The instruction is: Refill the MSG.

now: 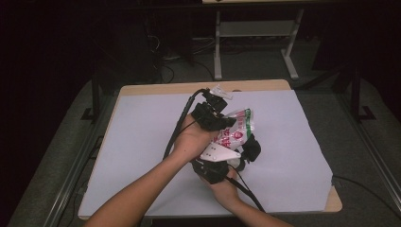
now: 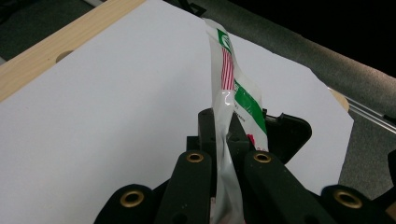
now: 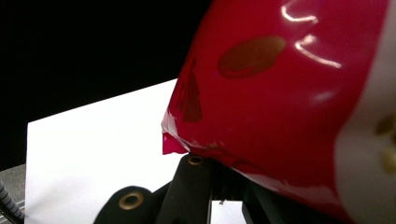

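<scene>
Holding a glossy snack packet (image 1: 236,128) above the middle of the white table cover (image 1: 142,142), you have both grippers on it. Your left gripper (image 2: 229,161) has its jaws closed on the packet's thin sealed edge, which rises toward 12 o'clock in the left gripper view. Your right gripper (image 1: 222,163) sits at the packet's 6 o'clock in the high view; in the right gripper view the red wrapper covers its jaws, so you cannot tell whether they grip.

white table sheet (image 1: 142,142) lies bare all around the central packet (image 1: 236,127).
</scene>
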Available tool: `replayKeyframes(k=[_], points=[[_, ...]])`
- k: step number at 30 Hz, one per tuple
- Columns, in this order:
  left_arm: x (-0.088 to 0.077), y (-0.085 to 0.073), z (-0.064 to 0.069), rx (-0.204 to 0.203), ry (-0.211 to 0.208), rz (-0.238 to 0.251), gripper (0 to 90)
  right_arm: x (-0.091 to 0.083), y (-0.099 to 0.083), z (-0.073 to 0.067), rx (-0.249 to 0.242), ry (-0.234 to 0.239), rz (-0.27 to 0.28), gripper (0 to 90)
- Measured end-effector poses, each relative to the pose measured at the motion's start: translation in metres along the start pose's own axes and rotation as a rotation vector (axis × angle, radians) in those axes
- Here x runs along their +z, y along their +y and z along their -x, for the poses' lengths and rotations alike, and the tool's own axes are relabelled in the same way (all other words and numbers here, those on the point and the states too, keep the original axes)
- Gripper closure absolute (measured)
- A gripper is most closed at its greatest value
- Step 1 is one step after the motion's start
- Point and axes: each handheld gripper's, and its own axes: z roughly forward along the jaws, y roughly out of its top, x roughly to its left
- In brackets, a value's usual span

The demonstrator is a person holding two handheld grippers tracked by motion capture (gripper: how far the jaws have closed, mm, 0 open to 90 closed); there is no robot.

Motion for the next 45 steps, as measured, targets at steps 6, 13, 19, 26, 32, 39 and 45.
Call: replayKeyframes(k=[6, 13, 19, 26, 32, 39, 45], points=[[0.0001, 0.0004, 0.0011, 0.006, 0.006, -0.005, 90.0, 0.0000, -0.0001, 0.0000, 0.006, 0.007, 0.008, 90.0], [0.0005, 0.0007, 0.0016, 0.010, 0.003, -0.007, 90.0, 0.0000, -0.0001, 0.0001, 0.010, 0.009, 0.015, 90.0], [0.0010, 0.0009, 0.0021, 0.012, -0.001, -0.012, 90.0, -0.0002, -0.0003, 0.0000, 0.013, 0.010, 0.017, 90.0], [0.0010, 0.0013, 0.0026, 0.015, 0.001, -0.011, 90.0, -0.0006, -0.0001, 0.0002, 0.013, 0.009, 0.018, 90.0], [0.0014, 0.0013, 0.0029, 0.013, 0.001, -0.010, 90.0, -0.0009, 0.0000, 0.0004, 0.013, 0.008, 0.016, 90.0], [0.0023, 0.0018, 0.0037, 0.012, 0.002, -0.009, 90.0, -0.0012, 0.0006, 0.0004, 0.020, 0.011, 0.020, 90.0], [0.0024, 0.0020, 0.0032, 0.014, 0.002, -0.011, 90.0, -0.0008, 0.0008, 0.0005, 0.023, 0.014, 0.026, 90.0]])
